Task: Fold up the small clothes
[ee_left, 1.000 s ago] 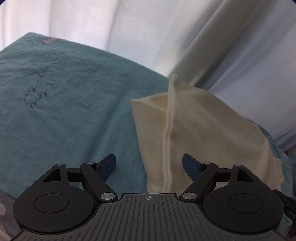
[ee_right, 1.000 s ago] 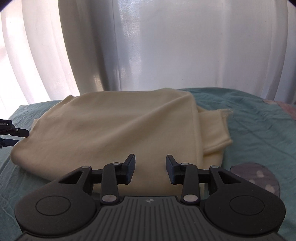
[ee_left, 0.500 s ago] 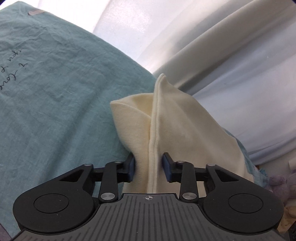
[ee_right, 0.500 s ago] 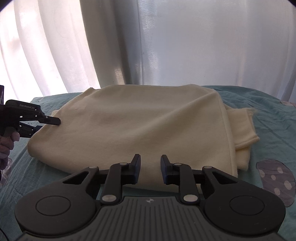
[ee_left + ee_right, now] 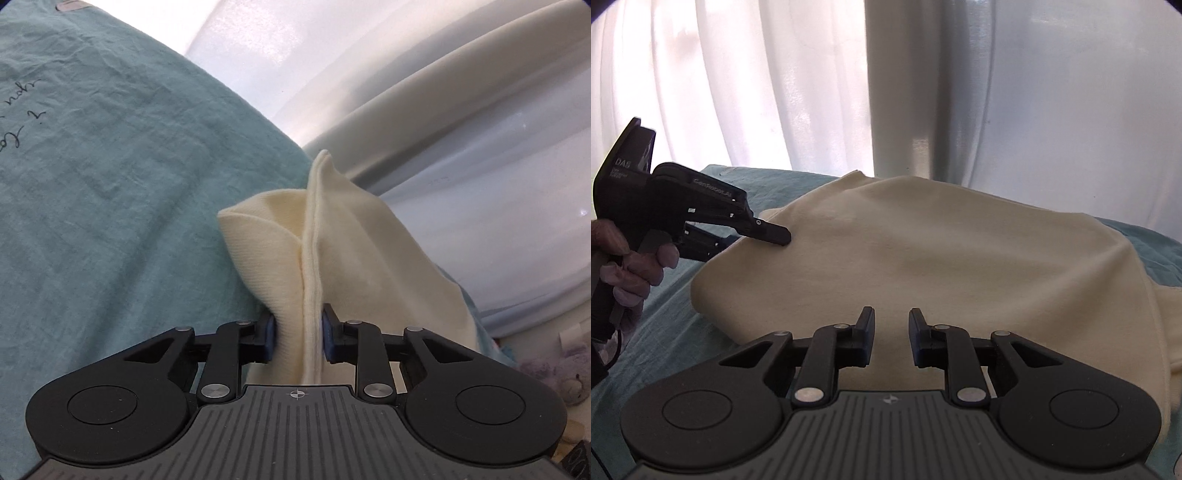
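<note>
Reading the writing: "DAS" and "GenRobot.AI" are printed on the black left gripper (image 5: 768,234), left of frame; dark handwriting on the teal bed sheet (image 5: 110,166) is cut off.
Hidden: lower left finger goes under the cloth.
Left claw: clamped on the seamed edge of the cream knitted garment (image 5: 923,258).
Right gripper (image 5: 892,325): fingers apart, holding nothing, over the garment's near edge.
Garment: lies at frame centre on the sheet.

Plain cream garment (image 5: 923,251); teal bedsheet (image 5: 110,166); white curtains (image 5: 775,85)

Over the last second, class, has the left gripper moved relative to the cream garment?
Yes. The left gripper has advanced onto the cream garment, its fingers closing on the seamed edge; the teal sheet's handwriting has slid left.
</note>
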Available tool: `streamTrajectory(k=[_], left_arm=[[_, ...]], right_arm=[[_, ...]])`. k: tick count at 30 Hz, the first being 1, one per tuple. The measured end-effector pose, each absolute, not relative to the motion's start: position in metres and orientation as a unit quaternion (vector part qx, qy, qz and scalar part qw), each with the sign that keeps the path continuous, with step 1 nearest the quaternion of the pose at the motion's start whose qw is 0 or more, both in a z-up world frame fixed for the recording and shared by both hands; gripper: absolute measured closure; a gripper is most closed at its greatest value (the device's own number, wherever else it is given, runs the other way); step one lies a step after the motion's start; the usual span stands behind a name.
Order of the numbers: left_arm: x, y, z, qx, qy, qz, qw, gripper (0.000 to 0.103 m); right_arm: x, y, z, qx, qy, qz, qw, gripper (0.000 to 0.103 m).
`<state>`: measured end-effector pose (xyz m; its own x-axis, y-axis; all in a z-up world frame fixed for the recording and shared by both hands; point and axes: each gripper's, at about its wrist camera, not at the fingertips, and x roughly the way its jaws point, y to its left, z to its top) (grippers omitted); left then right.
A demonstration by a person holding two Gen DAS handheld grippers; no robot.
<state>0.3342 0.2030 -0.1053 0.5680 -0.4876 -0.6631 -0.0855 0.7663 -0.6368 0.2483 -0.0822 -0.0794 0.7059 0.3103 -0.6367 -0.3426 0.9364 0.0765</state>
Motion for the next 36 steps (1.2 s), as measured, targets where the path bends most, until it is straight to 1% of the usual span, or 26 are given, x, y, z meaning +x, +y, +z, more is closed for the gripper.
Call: streamTrajectory(k=[2, 3, 6, 11, 16, 25, 31, 34, 36], left_arm=[[0.333, 0.205, -0.104, -0.326, 0.447, -0.122, 0.824, 0.082], [0.331, 0.206, -0.101, -0.323, 0.443, -0.125, 0.827, 0.082], [0.326, 0.206, -0.092, -0.324, 0.431, -0.137, 0.831, 0.083], [0.327, 0.205, -0.087, -0.33, 0.432, -0.14, 0.828, 0.083], [0.328, 0.208, -0.086, -0.343, 0.434, -0.139, 0.821, 0.083], [0.324, 0.19, -0.06, -0.333, 0.419, -0.157, 0.83, 0.084], [0.321, 0.127, -0.014, -0.273, 0.402, -0.199, 0.851, 0.084], [0.324, 0.078, -0.006, -0.243, 0.403, -0.23, 0.852, 0.084], [0.324, 0.039, -0.011, -0.212, 0.414, -0.242, 0.852, 0.084]], right_arm=[[0.247, -0.072, -0.087, -0.05, 0.338, 0.175, 0.923, 0.084], [0.246, -0.07, -0.09, -0.057, 0.34, 0.174, 0.922, 0.084], [0.245, -0.067, -0.093, -0.065, 0.344, 0.174, 0.92, 0.084], [0.245, -0.071, -0.091, -0.048, 0.342, 0.171, 0.923, 0.085], [0.244, -0.071, -0.096, -0.062, 0.358, 0.178, 0.914, 0.085], [0.228, -0.119, -0.075, 0.01, 0.337, 0.139, 0.931, 0.085], [0.217, -0.157, -0.062, 0.043, 0.32, 0.1, 0.941, 0.085], [0.212, -0.177, -0.061, 0.06, 0.316, 0.079, 0.943, 0.085], [0.209, -0.188, -0.061, 0.07, 0.318, 0.065, 0.943, 0.085]])
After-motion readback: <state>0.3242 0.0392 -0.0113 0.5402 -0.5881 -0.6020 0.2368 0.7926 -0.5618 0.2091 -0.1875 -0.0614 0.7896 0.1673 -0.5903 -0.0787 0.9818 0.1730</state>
